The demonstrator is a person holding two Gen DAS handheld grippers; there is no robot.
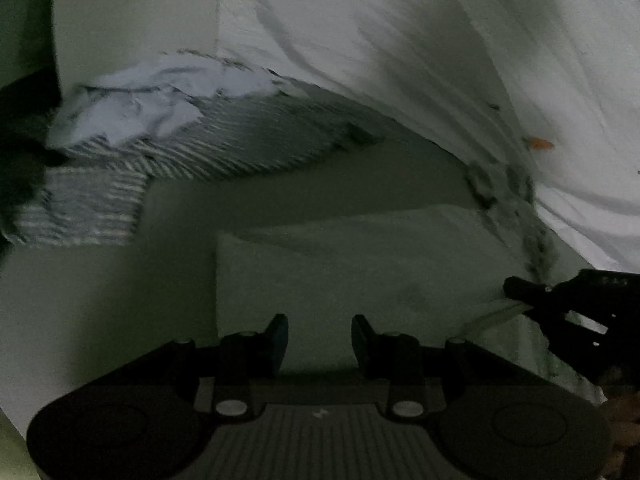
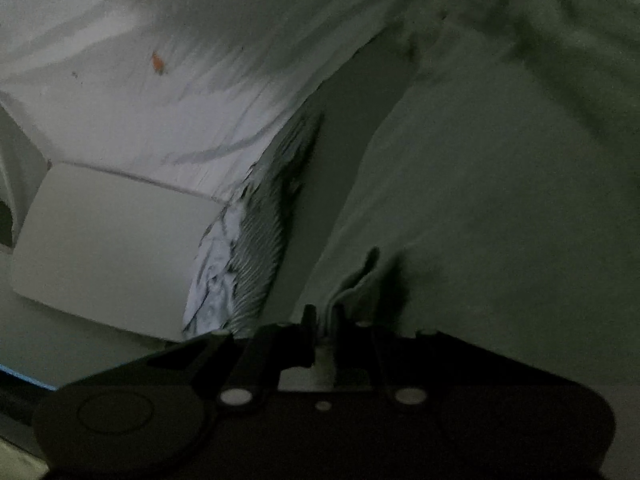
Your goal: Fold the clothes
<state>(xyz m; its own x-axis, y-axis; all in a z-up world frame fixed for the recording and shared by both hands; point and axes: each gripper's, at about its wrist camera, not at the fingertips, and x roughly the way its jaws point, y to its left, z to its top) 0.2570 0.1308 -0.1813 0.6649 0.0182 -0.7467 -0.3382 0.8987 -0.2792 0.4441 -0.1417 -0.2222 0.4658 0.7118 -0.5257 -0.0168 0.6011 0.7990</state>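
Right wrist view: my right tongs point(image 2: 325, 316) are pinched nearly shut on a bunched edge of the pale garment point(image 2: 500, 220), which drapes away up and to the right over the white sheet point(image 2: 120, 92). Left wrist view: my left tongs point(image 1: 319, 334) stand partly open with nothing between the fingers, hanging just over the garment's flat panel point(image 1: 360, 264), while the right tongs point(image 1: 560, 296) show at the frame's edge gripping the hem. A striped cloth point(image 1: 192, 152) and a crumpled white one point(image 1: 132, 108) lie farther off on the sheet. I judge the garment light, soft and limp: it sags and creases wherever it is unsupported, so one grip alone lets it slump. My left tongs would best take the same edge well apart from the right, pinching a doubled hem and not a single slippery layer.
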